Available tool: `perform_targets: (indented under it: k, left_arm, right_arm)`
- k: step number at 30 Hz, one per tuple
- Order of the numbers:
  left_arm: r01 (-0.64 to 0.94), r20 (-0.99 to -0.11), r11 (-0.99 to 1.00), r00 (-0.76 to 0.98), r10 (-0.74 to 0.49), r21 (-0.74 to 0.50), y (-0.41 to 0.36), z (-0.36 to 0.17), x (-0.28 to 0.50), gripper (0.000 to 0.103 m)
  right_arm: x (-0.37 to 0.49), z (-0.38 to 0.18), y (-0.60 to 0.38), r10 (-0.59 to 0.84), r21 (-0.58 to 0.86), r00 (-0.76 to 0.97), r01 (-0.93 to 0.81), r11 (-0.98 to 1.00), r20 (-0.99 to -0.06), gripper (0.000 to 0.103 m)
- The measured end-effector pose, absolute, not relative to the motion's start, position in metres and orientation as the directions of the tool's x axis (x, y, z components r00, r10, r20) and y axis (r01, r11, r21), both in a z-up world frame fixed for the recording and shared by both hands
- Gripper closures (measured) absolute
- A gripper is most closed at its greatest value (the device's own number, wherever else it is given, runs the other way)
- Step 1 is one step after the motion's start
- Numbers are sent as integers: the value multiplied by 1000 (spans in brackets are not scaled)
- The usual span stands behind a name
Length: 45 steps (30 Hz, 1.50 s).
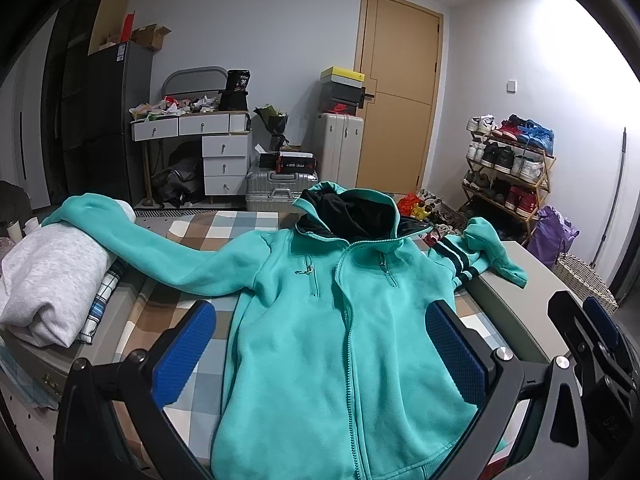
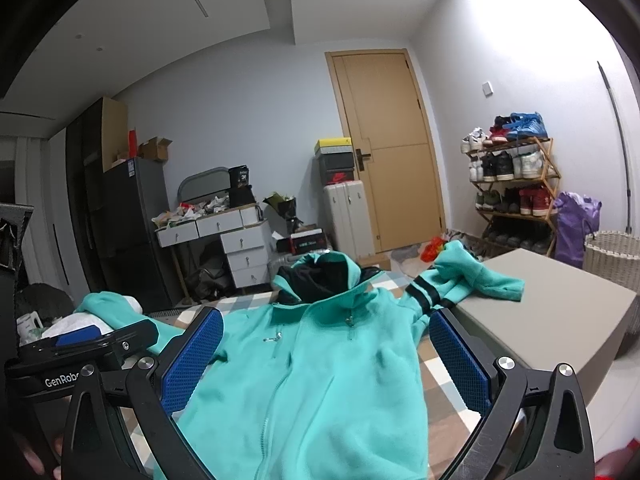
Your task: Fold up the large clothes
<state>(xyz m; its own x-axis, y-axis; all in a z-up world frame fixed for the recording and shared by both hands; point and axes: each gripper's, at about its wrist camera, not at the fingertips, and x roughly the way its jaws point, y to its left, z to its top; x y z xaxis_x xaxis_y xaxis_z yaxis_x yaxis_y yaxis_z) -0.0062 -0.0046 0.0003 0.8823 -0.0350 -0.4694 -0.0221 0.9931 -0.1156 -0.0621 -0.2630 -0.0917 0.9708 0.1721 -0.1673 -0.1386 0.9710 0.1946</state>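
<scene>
So there's a teal zip-up hoodie (image 1: 352, 320) laid out front-side up on a bed with a checkered blanket (image 1: 224, 228), zipper done up most of the way, black-lined hood (image 1: 352, 208) pointing toward the far wall. One sleeve stretches out to the left and drapes up over a folded grey sweatshirt (image 1: 52, 276) sitting at the bed's edge. The other sleeve, the one with dark stripes (image 1: 460, 258), is bunched up and flopped onto a grey box-like surface (image 2: 560, 304) just beside the bed.

The left gripper (image 1: 320, 344) hangs over the hoodie's lower body with its blue pads (image 1: 184, 356) spread wide apart, nothing between them. The left pad sits over bare blanket just off the hoodie's side, the right one over the fabric near its other side, so the torso basically fills the gap. Can't tell if either pad actually touches the cloth.

Same deal with the right gripper (image 2: 326, 360): wide open, empty, hovering over the hoodie's chest, which shows between the pads. In the right wrist view the left gripper (image 2: 80, 344) peeks in at the lower left.

Background's a messy white desk (image 1: 196, 124), suitcases, a wooden door (image 1: 400, 96), and a shoe rack (image 1: 508, 168).
</scene>
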Motion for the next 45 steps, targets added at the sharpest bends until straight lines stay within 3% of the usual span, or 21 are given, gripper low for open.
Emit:
perform_targets:
  k: [30, 41, 45]
  left_arm:
    - [-22, -489, 992, 871, -40, -120, -6, -8, -3, 1]
    - [14, -537, 994, 841, -72, -112, -11, -40, 42, 1]
    - [18, -583, 992, 807, -90, -128, -9, -58, 68, 1]
  right_arm:
    - [-58, -100, -263, 176, 198, 966, -139, 970, -187, 0]
    - [4, -112, -308, 123, 215, 952, -63, 975, -279, 0]
    - [58, -111, -355, 44, 138, 935, 6, 990, -352, 0]
